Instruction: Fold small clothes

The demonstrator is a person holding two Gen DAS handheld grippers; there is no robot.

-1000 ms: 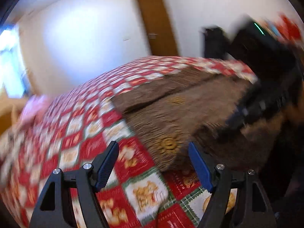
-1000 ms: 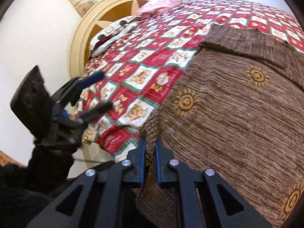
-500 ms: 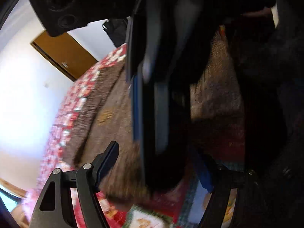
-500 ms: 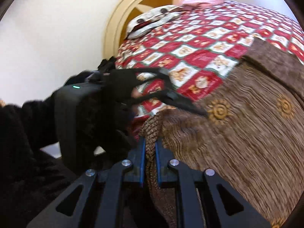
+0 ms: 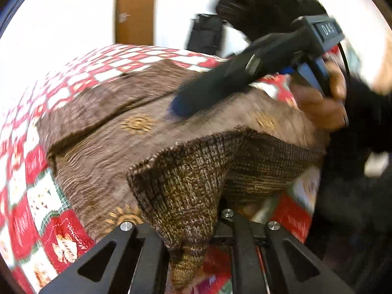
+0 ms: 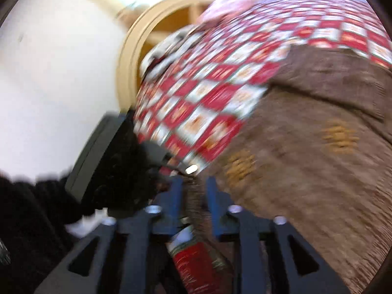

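A brown knit sweater point(image 5: 117, 147) with gold sun motifs lies spread on a red-and-white checkered bedspread point(image 5: 31, 166). My left gripper point(image 5: 191, 223) is shut on its near corner, and the knit bunches up over the fingers and hides the tips. The right gripper's dark fingers point(image 5: 215, 85) hang blurred above the sweater at upper right, held by a hand point(image 5: 321, 105). In the right wrist view my right gripper point(image 6: 194, 193) has its jaws opening. A strip of the sweater point(image 6: 306, 171) still sits loosely between the blue pads point(image 6: 176, 196).
A wooden door point(image 5: 136, 9) and a dark object point(image 5: 205, 34) stand against the far white wall. A curved pale headboard point(image 6: 127, 56) and a pink bundle point(image 6: 225, 7) are at the bed's far end. A black sleeve point(image 6: 29, 220) fills the lower left.
My left gripper swung in beside the right one and shut on the sweater's corner. The right jaws, shut on that corner before, have parted, and the right gripper has shifted.
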